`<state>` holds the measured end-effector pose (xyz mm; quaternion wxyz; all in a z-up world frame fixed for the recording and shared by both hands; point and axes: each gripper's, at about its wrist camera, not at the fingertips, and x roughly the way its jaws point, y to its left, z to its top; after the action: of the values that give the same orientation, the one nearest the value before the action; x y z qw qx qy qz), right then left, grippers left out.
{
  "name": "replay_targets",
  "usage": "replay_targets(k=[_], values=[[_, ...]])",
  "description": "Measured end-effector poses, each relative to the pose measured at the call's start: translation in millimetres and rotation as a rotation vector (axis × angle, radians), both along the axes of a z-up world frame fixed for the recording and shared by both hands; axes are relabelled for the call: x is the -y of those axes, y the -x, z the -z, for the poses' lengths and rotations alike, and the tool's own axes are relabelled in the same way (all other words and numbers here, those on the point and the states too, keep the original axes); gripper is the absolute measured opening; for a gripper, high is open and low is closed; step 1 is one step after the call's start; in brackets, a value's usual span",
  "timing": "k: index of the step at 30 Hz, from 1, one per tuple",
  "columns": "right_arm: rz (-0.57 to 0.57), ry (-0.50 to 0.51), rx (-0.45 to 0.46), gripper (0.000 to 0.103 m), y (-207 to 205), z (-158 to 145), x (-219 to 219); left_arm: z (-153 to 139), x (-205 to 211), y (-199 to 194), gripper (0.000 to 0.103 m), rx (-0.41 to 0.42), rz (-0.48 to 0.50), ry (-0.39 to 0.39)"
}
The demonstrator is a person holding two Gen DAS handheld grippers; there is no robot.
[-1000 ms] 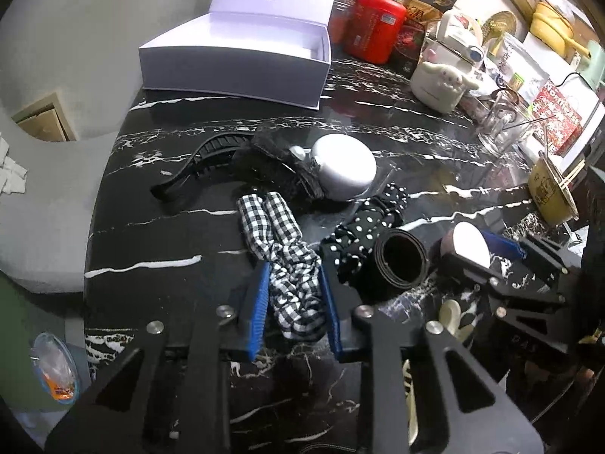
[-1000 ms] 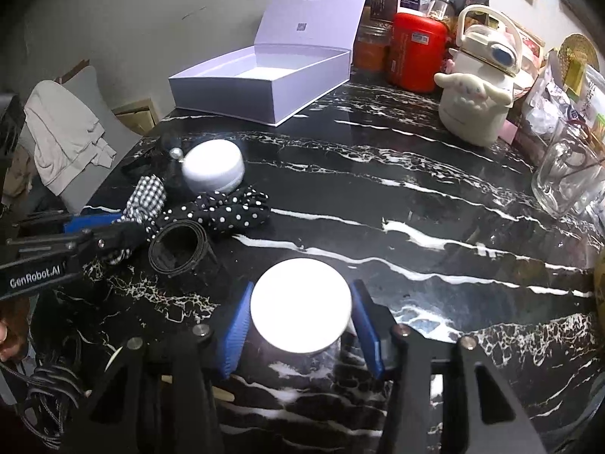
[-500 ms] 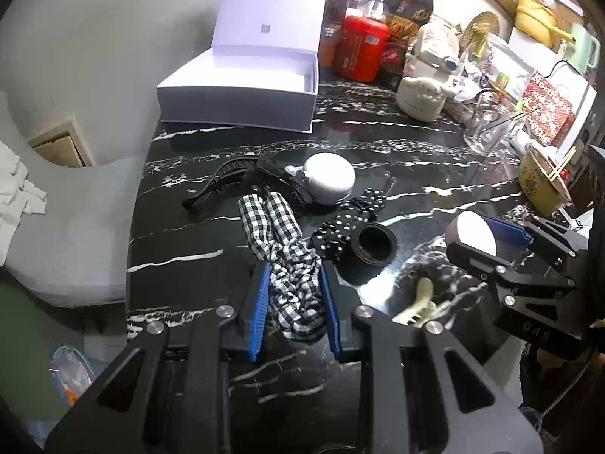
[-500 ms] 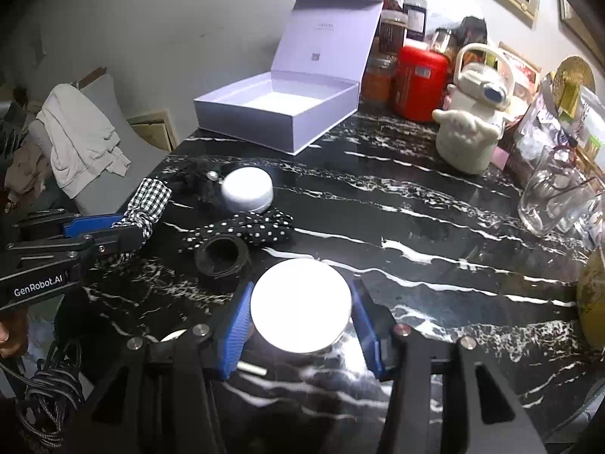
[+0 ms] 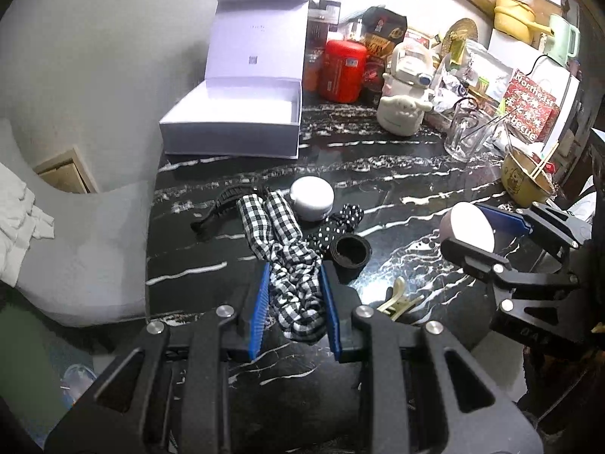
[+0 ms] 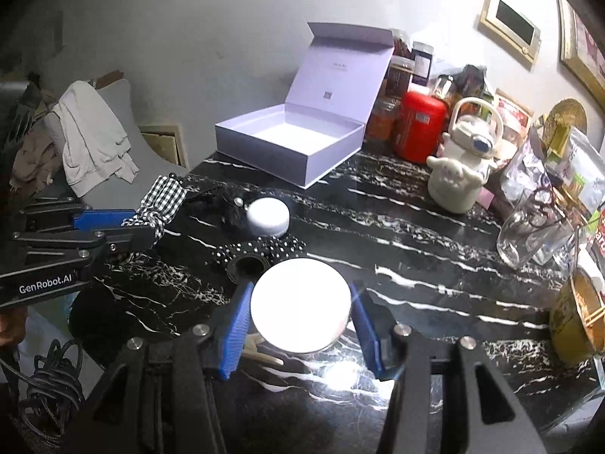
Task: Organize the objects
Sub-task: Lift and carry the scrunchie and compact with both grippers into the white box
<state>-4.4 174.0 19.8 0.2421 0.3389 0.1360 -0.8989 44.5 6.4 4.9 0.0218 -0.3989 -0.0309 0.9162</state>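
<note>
We have both tongs loaded. Our left gripper point(image 5: 295, 302) is pinched narrow on the checked scrunchie point(image 5: 287, 257), which hangs between its blue pads with its long axis running from the jaws toward 11 o'clock. Our right gripper point(image 6: 300, 325) is clamped at a middling width on a round white jar point(image 6: 300, 304), lid facing the camera.

What matters next, we judge, is the open white box point(image 5: 230, 132). From the left tongs it lies at about 11 o'clock, at the far left corner of the black marble table point(image 5: 397, 189); from the right tongs the box point(image 6: 291, 143) sits at roughly 12 o'clock, well apart. The left hand looks the nearer. The box's long side runs about 8 to 2 across the right view, lid upright behind it, so we would come in over the near wall.
</note>
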Motion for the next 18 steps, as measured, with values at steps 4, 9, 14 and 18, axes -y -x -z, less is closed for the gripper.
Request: replay_targets(k=[4,9,14,18], values=[[-0.024,0.002,-0.015,0.052,1,-8,5,-8,0,1,0.025,-0.015,0.010,0.009],[-0.033,-0.008,-0.022,0.052,7,-10,11,-11,-2,10,0.025,-0.015,0.035,0.015],[-0.030,-0.009,-0.009,0.052,17,-11,15,-11,-2,24,0.025,-0.002,0.057,0.009],[-0.043,0.021,0.035,0.052,30,-15,17,-11,0,42,0.025,0.013,0.080,-0.003]])
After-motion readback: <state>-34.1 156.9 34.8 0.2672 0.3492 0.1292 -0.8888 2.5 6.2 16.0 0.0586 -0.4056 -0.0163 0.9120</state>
